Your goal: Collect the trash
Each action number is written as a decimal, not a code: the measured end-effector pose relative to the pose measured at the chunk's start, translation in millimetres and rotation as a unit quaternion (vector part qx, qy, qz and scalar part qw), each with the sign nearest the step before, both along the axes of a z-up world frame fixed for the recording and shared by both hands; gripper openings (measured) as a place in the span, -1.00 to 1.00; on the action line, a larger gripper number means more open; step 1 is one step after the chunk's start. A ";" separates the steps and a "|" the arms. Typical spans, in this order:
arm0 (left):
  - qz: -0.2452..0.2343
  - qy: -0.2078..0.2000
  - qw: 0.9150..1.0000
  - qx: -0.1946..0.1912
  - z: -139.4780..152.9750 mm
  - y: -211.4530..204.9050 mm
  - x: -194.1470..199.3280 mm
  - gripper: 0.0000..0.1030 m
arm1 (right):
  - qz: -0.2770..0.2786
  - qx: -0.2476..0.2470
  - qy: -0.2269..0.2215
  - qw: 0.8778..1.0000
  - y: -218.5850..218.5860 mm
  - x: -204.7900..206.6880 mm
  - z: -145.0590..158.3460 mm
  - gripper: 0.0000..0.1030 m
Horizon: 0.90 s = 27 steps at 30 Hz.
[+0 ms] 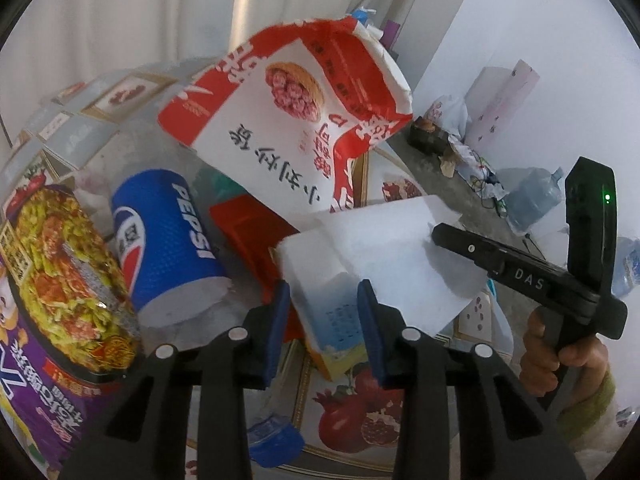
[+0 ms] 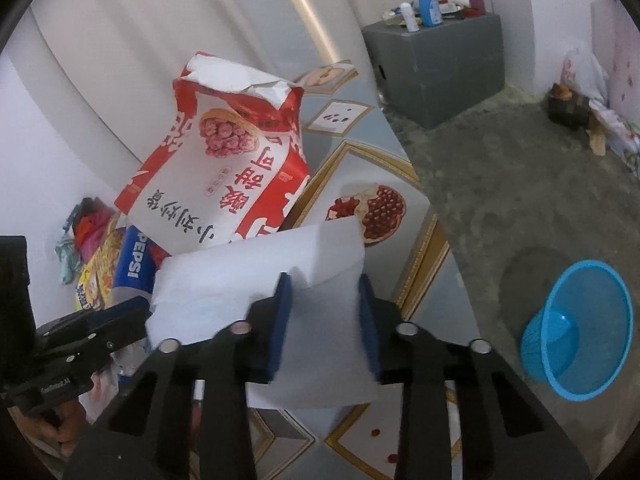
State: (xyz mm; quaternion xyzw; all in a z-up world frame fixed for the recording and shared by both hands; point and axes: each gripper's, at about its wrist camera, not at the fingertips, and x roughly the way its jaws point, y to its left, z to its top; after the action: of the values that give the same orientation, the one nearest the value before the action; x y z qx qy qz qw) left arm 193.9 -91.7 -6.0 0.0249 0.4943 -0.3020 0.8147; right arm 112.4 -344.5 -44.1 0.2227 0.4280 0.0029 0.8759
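Showing only in the right wrist view: a blue basket (image 2: 576,332) sitting on the floor. Right gripper (image 2: 325,320) fingers are pinching white paper (image 2: 256,280); left gripper (image 1: 324,316) fingers are bracketing a small carton (image 1: 340,320), grip uncertain.

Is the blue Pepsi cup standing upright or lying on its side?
On its side: the Pepsi cup lies tipped, its white open mouth facing the camera, beside the noodle bowl.

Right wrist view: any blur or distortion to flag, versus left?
Right wrist: heavy fisheye bend, dark corner vignette, tissue edge smeared near the right claw. Left wrist: same bend, soft flat light, Pepsi cup sharp, tissue box slightly soft.
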 end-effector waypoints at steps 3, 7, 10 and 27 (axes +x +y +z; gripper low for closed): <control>0.002 -0.002 1.000 0.004 -0.8 -1.9 -0.7 -0.34 | -0.005 0.011 -0.002 1.000 -5.2 -2.0 -0.8 -0.75; 0.009 0.000 1.000 0.001 0.1 -2.4 -0.2 -0.34 | -0.006 0.013 -0.006 1.000 -9.0 -5.0 -0.9 -0.86; 0.017 -0.013 1.000 0.003 2.6 -4.1 -3.2 -0.51 | -0.008 0.015 -0.009 1.000 -8.9 -5.9 -1.9 -0.88; -0.116 -0.153 0.981 0.031 26.3 -15.6 -55.0 0.55 | -0.001 0.017 -0.018 1.000 -15.2 -19.2 0.9 -0.99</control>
State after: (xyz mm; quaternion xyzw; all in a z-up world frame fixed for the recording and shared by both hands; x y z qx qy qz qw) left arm 139.0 -107.2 20.3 0.1533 0.3667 -0.3719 0.8389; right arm 93.2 -359.7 -43.2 0.2374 0.4116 0.0134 0.8798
